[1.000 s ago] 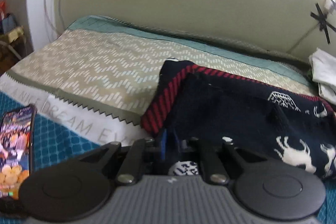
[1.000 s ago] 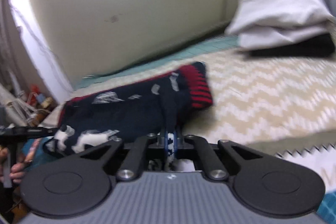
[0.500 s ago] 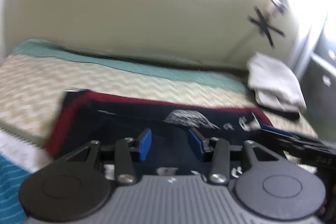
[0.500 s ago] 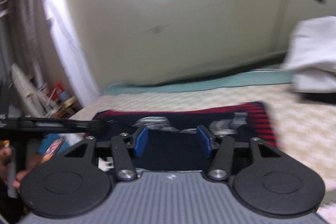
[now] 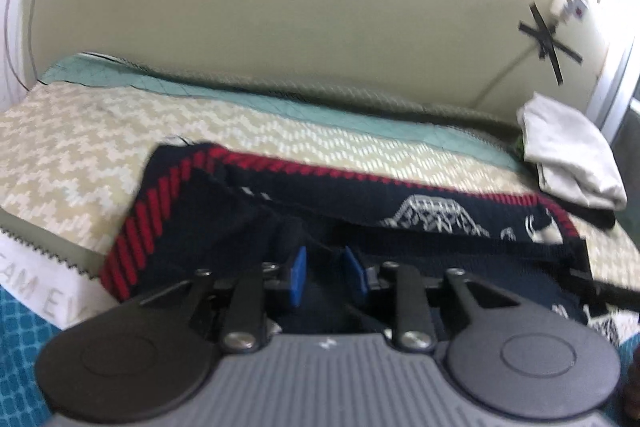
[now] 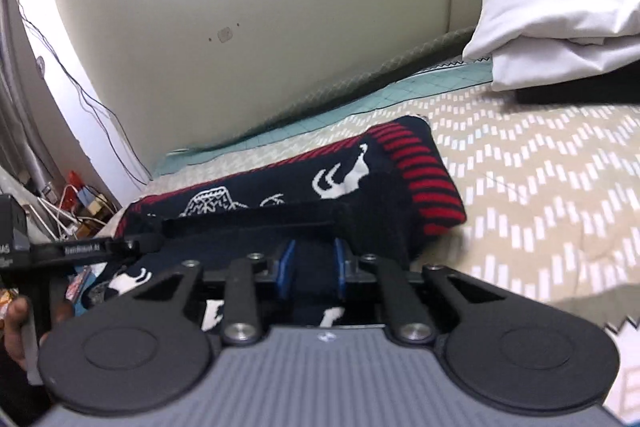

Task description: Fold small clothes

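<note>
Change since a second ago: both grippers were clamped on the near edge of the navy knit garment (image 5: 248, 211); half a second ago both had let go with pads wide. Now the left gripper (image 5: 327, 277) and the right gripper (image 6: 309, 267) show blue pads parted by a narrower gap, dark fabric between them, not pinching as far as I can tell.

Reading: one fold looks laid down. The garment lies doubled on the chevron bedspread (image 6: 540, 187), its red-striped hem (image 6: 424, 179) turned up at the right end. Probably a re-grip for the next fold.

Pose: both tools low, near-level, side by side along the garment's near edge, pointing toward the wall. The left tool's bar crosses the right view.

Folded white cloth (image 6: 560, 11) sits well apart, at the far right.
</note>
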A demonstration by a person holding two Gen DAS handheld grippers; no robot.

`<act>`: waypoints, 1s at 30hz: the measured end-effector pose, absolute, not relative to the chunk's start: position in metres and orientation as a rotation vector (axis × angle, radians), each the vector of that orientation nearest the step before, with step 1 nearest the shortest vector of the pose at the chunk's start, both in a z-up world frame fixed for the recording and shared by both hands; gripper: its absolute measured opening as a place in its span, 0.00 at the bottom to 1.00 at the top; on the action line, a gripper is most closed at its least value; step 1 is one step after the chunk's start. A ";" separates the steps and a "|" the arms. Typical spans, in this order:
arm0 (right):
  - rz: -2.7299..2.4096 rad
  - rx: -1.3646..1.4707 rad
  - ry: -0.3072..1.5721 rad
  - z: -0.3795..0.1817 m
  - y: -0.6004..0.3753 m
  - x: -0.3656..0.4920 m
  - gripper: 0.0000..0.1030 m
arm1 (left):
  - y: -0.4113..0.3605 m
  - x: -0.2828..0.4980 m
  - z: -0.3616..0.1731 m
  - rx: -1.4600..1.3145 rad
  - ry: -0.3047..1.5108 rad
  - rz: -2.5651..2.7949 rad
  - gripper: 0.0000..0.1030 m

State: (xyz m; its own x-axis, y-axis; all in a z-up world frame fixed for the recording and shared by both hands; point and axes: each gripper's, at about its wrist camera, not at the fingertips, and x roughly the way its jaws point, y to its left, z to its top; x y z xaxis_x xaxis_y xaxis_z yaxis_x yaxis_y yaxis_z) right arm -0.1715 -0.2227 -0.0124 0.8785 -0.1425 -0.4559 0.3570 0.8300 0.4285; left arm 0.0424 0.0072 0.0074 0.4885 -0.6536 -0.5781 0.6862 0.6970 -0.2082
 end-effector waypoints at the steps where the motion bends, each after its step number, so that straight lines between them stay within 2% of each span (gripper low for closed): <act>1: -0.278 0.502 0.429 -0.010 -0.218 -0.172 0.04 | 0.008 0.043 0.011 0.047 0.666 -0.809 0.29; 3: -0.291 0.455 0.426 -0.001 -0.211 -0.165 0.17 | 0.006 0.045 0.020 0.042 0.627 -0.820 0.36; 4: -0.286 0.442 0.403 0.006 -0.211 -0.165 0.39 | 0.004 0.046 0.024 0.048 0.602 -0.818 0.40; 5: -0.277 0.423 0.369 0.012 -0.208 -0.164 0.52 | 0.001 0.047 0.027 0.061 0.582 -0.809 0.40; 6: -0.274 0.394 0.346 0.019 -0.205 -0.158 0.54 | -0.003 0.050 0.028 0.074 0.573 -0.796 0.40; 9: -0.289 0.326 0.328 0.033 -0.202 -0.131 0.54 | -0.012 0.069 0.024 0.094 0.585 -0.750 0.40; 13: -0.368 0.311 0.377 0.024 -0.219 -0.097 0.55 | -0.016 0.093 0.005 0.101 0.617 -0.690 0.40; 15: -0.413 0.330 0.445 0.005 -0.233 -0.090 0.50 | -0.015 0.091 -0.001 0.111 0.581 -0.693 0.40; 16: -0.395 0.375 0.419 0.005 -0.238 -0.094 0.40 | -0.019 0.086 -0.004 0.142 0.552 -0.682 0.40; 18: -0.397 0.427 0.401 0.003 -0.249 -0.102 0.35 | -0.027 0.079 -0.007 0.193 0.519 -0.656 0.41; 30: -0.426 0.393 0.397 0.004 -0.243 -0.104 0.34 | -0.022 0.081 -0.006 0.161 0.519 -0.670 0.40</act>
